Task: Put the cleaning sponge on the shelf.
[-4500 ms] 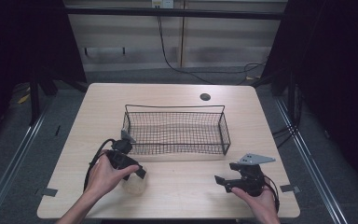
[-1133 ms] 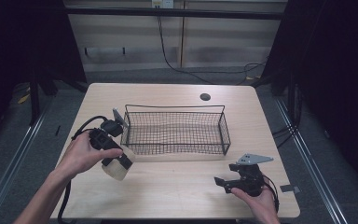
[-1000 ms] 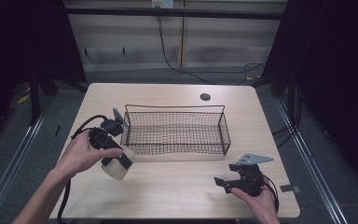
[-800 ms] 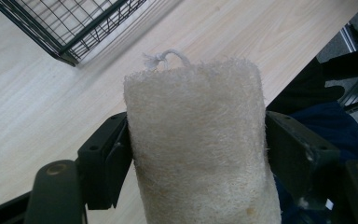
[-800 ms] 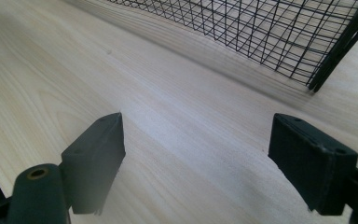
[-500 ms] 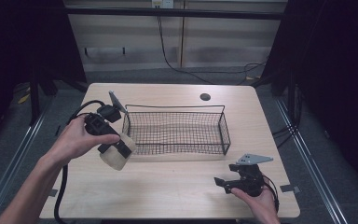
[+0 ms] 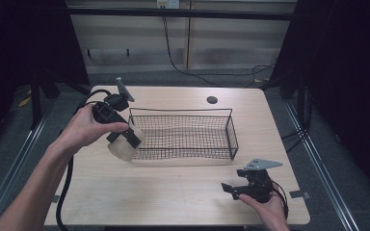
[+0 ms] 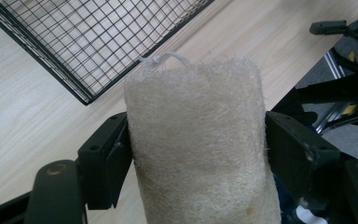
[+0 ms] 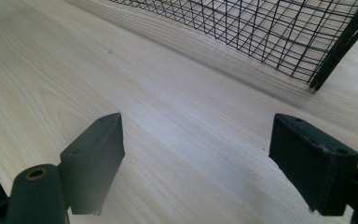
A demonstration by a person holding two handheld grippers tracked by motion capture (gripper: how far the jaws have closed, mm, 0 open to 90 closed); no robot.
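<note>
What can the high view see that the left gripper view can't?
High view alone: the person's hands, the whole basket with all four walls, the whole table, the dark hole in its top, and the floor around it.

Left gripper view alone: the sponge's rough, stringy fibres, the little loop at its tip, and the jaws pressing its two sides.

Both: the sponge held in the left tongs, part of the basket, the wooden tabletop, and the right tongs farther off.
</note>
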